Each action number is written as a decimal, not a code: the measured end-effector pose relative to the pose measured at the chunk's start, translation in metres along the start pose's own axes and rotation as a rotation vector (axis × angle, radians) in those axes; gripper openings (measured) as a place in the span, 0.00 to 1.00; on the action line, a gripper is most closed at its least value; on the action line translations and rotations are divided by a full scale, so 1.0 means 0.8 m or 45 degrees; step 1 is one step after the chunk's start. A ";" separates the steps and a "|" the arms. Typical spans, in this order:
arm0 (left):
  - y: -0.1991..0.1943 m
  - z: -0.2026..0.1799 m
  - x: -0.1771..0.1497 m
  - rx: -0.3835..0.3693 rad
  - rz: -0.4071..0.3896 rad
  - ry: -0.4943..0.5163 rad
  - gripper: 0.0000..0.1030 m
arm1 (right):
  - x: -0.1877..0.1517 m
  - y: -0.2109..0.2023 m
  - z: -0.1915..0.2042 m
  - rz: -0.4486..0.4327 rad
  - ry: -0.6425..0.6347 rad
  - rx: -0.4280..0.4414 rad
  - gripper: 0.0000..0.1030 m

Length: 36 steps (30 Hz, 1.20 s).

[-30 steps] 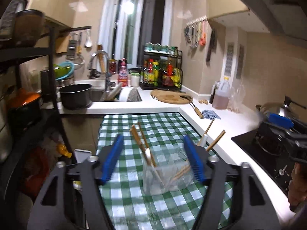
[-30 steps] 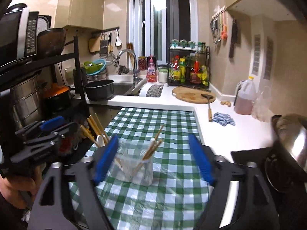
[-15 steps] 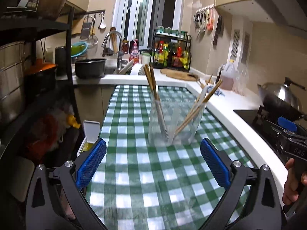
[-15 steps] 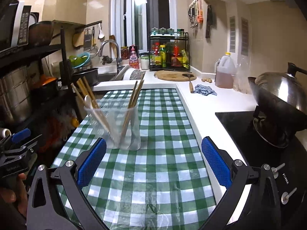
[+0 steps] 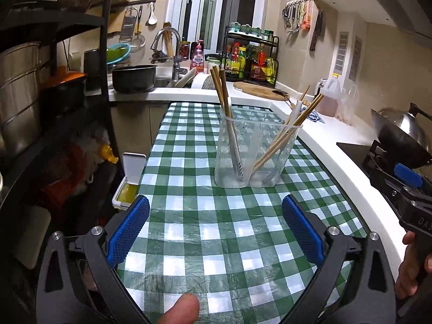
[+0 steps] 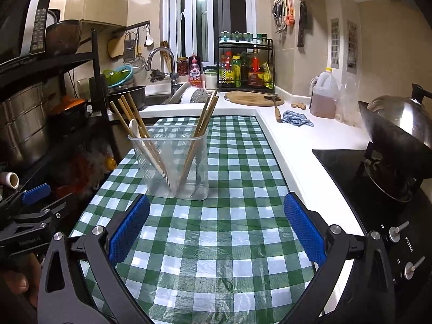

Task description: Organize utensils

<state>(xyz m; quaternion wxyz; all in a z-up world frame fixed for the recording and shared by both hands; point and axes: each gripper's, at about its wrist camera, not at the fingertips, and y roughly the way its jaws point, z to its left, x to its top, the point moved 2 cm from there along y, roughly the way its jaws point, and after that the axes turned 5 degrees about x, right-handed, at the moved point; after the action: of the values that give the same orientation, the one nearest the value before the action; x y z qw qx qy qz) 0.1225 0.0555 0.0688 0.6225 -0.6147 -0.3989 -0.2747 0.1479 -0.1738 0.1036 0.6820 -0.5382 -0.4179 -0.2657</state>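
I hold my left gripper (image 5: 215,231) low over the green checked tablecloth (image 5: 205,232), its blue pads spread wide with nothing between them, and my right gripper (image 6: 216,230) hangs the same way, pads far apart and empty. The clear plastic holder (image 5: 255,152) stands upright on the cloth ahead of both tools, apart from either one. It has two compartments: on one side lean wooden chopsticks (image 5: 222,94) with what looks like a fork (its tines show faintly through the plastic, so I may be wrong); on the other side lean more chopsticks (image 6: 206,118), tilted outward. A white spoon (image 6: 134,127) pokes above the rim among the sticks nearest the black shelf rack (image 6: 89,62). From the left camera I see my right hand (image 5: 411,267) gripping its tool near the stove, where a wok (image 6: 399,132) sits on the burner. A round wooden board (image 6: 252,97) lies on the white counter beyond the cloth
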 end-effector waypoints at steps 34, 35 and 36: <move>-0.001 -0.006 -0.003 0.003 -0.004 0.014 0.93 | -0.003 0.000 0.003 0.010 -0.008 0.003 0.95; -0.001 -0.006 -0.003 0.003 -0.005 0.014 0.93 | -0.003 0.000 0.003 0.010 -0.008 0.004 0.95; -0.001 -0.006 -0.003 0.003 -0.006 0.016 0.93 | -0.003 0.000 0.003 0.010 -0.007 0.003 0.95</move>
<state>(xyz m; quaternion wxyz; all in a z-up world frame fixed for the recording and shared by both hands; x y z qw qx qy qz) 0.1213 0.0501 0.0671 0.6250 -0.6114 -0.3968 -0.2795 0.1463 -0.1719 0.1017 0.6826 -0.5396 -0.4181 -0.2611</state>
